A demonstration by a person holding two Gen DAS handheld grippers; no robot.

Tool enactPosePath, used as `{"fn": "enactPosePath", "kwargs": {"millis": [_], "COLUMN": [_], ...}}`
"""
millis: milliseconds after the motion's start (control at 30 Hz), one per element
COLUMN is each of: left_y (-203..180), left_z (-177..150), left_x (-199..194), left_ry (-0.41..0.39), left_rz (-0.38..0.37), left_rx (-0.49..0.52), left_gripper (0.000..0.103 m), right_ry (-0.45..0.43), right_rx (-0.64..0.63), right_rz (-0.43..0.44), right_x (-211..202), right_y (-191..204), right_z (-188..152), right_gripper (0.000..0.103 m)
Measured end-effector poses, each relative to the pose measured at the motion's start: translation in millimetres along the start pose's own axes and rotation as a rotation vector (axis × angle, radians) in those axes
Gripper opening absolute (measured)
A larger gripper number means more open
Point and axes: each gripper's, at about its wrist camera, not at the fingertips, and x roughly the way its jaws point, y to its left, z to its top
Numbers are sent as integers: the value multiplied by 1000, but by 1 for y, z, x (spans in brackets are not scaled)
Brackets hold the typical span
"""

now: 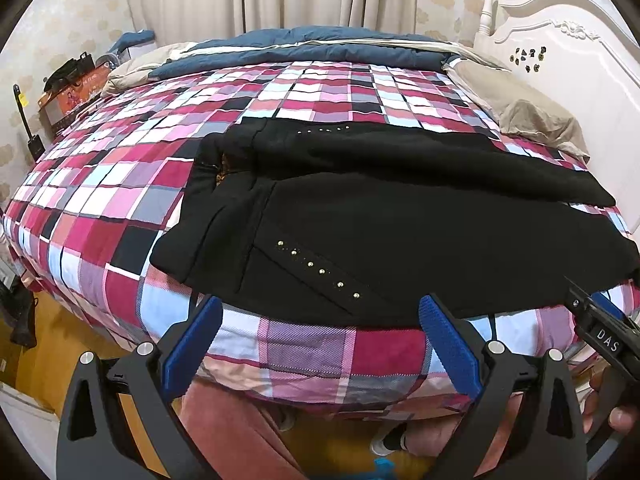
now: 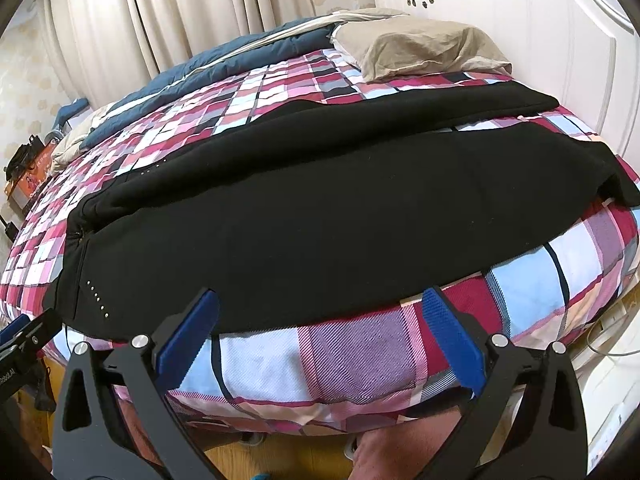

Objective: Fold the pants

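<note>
White letters that say "DAS" sit on a small black label on the right gripper (image 1: pixel 608 344), seen from the left wrist. From the right wrist, the left gripper (image 2: pixel 16 364) shows white letters like "RoboAI", partly cut off.

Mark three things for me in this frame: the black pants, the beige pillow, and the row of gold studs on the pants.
black pants (image 2: pixel 320 232): right wrist view, middle of the near leg.
beige pillow (image 2: pixel 420 48): right wrist view, centre of its top face.
gold studs (image 1: pixel 316 268): left wrist view, midway along the near row, by the pocket seam.
</note>
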Motion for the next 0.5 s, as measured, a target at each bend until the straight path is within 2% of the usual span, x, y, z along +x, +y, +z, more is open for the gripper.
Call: {"fn": "enactPosePath", "kwargs": {"millis": [500], "left_y": [1], "left_z": [-3], "left_x": [1], "left_ry": [3], "left_rz": [-2], "left_rx": [1], "left_gripper": [98], "right_ry": [9], "right_rx": [-1], "right_rz": [1], "right_x": [4], "right_y": [3], "right_z": [-5], "right_gripper": [101]}}
